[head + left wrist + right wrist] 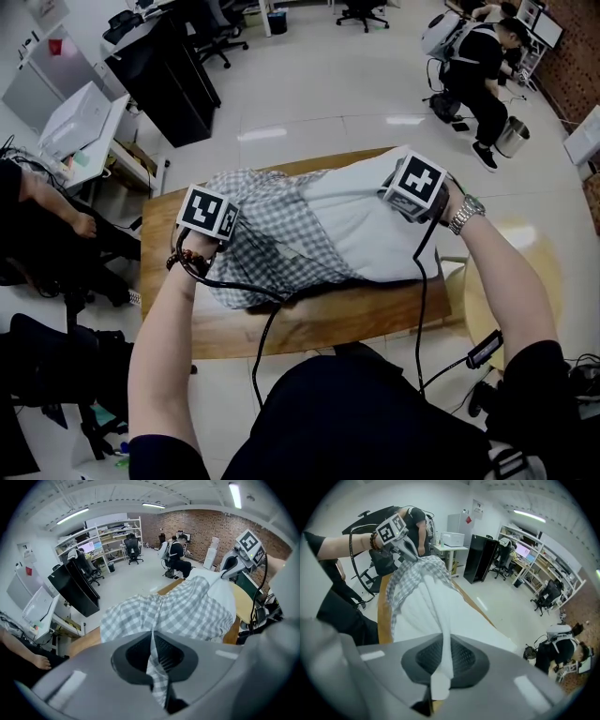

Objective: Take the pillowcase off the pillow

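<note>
Checked pillowcase (180, 613) pinched (one thin fold) in left tool (152, 654), white pillow (220, 591) beyond, wooden table (85, 641) beneath

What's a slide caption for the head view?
Left tool pinches checked pillowcase, right tool pinches white pillow, over wooden table.

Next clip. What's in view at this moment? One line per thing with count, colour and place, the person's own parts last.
pillowcase: 1, grey-and-white check, bunched over the pillow's left part
pillow: 1, white, lying on the table, right part bared
table: 1, brown wood, in front of the person
cabinet: 1, black, on the floor beyond the table, upper left
office chairs: at least 2, black, far side of the room
seated person: 1, dark clothes, upper right
wristwatch: 1, silver, on the right wrist
left tool: 1, grey with a marker cube, shut on the pillowcase
right tool: 1, grey with a marker cube, shut on the pillow's white cloth
</note>
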`<state>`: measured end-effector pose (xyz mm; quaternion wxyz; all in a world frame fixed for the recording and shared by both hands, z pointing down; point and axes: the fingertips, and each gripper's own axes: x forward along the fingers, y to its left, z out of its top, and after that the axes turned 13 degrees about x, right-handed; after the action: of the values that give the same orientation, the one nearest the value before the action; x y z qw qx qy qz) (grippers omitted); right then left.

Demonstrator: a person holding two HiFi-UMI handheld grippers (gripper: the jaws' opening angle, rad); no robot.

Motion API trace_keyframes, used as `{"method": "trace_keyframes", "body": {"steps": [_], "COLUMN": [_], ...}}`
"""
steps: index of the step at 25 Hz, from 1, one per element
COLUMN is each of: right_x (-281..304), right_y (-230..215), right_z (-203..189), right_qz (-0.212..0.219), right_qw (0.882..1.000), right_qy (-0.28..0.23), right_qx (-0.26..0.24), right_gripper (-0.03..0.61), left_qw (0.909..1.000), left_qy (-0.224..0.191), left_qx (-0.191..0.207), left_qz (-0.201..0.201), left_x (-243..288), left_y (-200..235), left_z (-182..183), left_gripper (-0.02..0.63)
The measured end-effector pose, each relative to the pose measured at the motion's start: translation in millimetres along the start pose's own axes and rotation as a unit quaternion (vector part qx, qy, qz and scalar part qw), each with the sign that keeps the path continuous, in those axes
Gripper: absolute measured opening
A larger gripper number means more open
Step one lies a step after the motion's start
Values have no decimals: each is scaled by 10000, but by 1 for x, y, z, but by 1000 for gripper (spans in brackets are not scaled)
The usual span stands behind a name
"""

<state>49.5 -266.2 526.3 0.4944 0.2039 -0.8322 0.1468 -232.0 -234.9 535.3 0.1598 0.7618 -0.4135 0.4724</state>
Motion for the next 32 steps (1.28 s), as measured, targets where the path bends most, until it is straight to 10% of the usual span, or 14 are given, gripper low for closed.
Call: {"method": "trace_keyframes", "body": {"steps": [18,32], "right_x": [30,43], "right_y": [56,44], "right_z": [6,24], "right_qz": [432,611], "right_qw": [9982,9915], "right_qy": [-174,-671], "right_qx": [-374,-927], "right_gripper": [31,239], "left_qw": [9996,9957], "left_qy": [180,-268], "left_qx": [134,842], "left_qz": [190,260], "left_x": [-4,-4], "left_y": [0,-8], "left_z": [-50,5], "left_gripper": [14,81]}}
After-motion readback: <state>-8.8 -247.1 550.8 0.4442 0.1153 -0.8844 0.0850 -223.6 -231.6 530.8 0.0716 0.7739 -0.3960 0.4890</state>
